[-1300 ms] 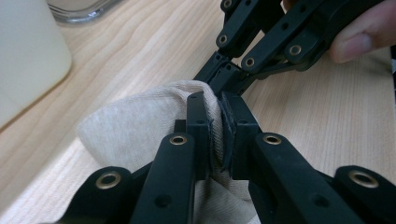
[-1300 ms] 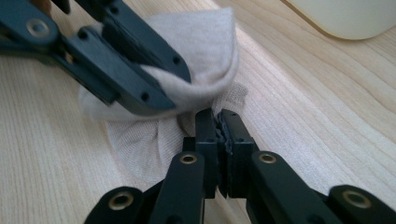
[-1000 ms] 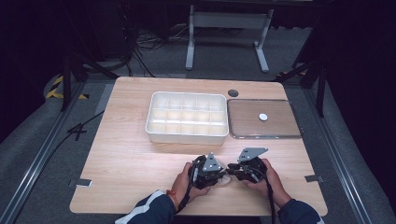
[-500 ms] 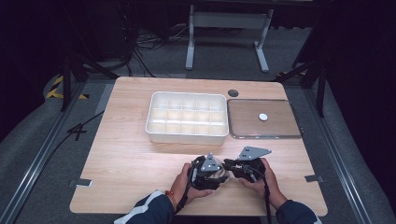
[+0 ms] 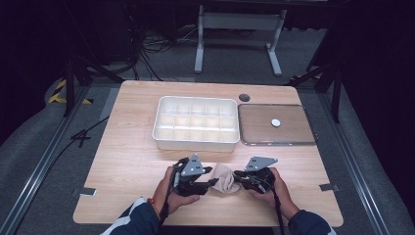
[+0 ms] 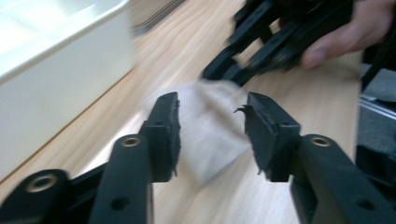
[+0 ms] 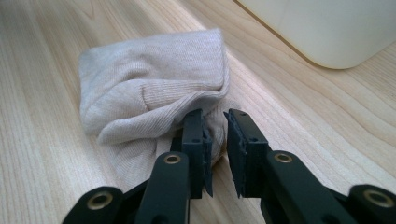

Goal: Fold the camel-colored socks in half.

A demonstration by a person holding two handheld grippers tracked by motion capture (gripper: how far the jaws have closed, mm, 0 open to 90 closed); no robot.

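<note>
The right gripper [image 7: 215,135] is pinching the sock's [image 7: 154,88] edge; the left gripper [image 6: 212,128], just opened, is straddling it without pressing. That thin pinch risks slipping, letting the fold beside the tray [image 5: 195,122] fall loose

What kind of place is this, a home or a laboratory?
Probably a lab or recording studio, not a home. A wooden table stands on grey carpet among dark curtains, cables lie on the floor, and a metal stand is behind the table.

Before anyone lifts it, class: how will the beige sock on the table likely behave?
The sock looks soft and bunched in ribbed knit folds, so it would probably sag and unfold. Likely light. Lying flat on the table, it shouldn't roll.
</note>
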